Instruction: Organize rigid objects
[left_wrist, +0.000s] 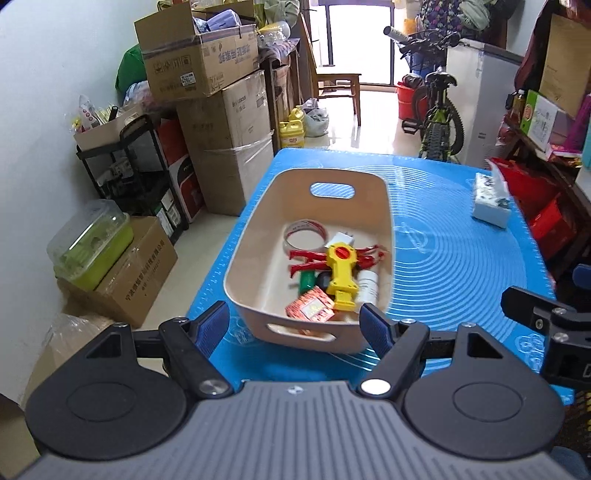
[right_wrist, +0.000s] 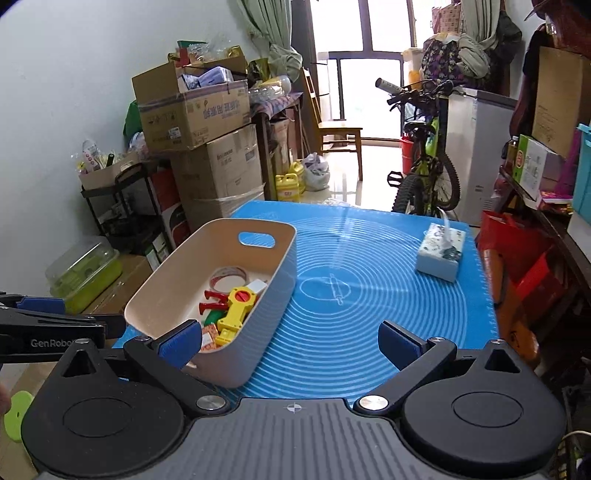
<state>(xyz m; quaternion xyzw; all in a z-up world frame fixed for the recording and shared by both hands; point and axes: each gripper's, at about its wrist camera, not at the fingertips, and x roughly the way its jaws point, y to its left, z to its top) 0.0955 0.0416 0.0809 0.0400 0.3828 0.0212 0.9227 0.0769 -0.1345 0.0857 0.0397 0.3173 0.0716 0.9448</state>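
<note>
A beige bin (left_wrist: 258, 221) (right_wrist: 258, 325) with cut-out handles stands on the blue mat (left_wrist: 461, 258) (right_wrist: 351, 314). Inside lie a yellow toy tool (left_wrist: 341, 273) (right_wrist: 236, 310), red clips (left_wrist: 306, 260), a tape roll (left_wrist: 304, 234) (right_wrist: 227, 277), a white bottle (left_wrist: 367, 286), a green piece (left_wrist: 306, 282) and a small red box (left_wrist: 312, 306). My left gripper (left_wrist: 295, 326) is open and empty at the bin's near end. My right gripper (right_wrist: 291, 343) is open and empty, its left finger (right_wrist: 181, 341) in front of the bin's near corner.
A tissue pack (left_wrist: 491, 201) (right_wrist: 441, 251) lies on the mat's far right. Stacked cardboard boxes (left_wrist: 221, 122), a black rack (left_wrist: 125, 166) and a green lidded container (left_wrist: 92, 243) stand left of the table. A bicycle (right_wrist: 424, 166) stands beyond it.
</note>
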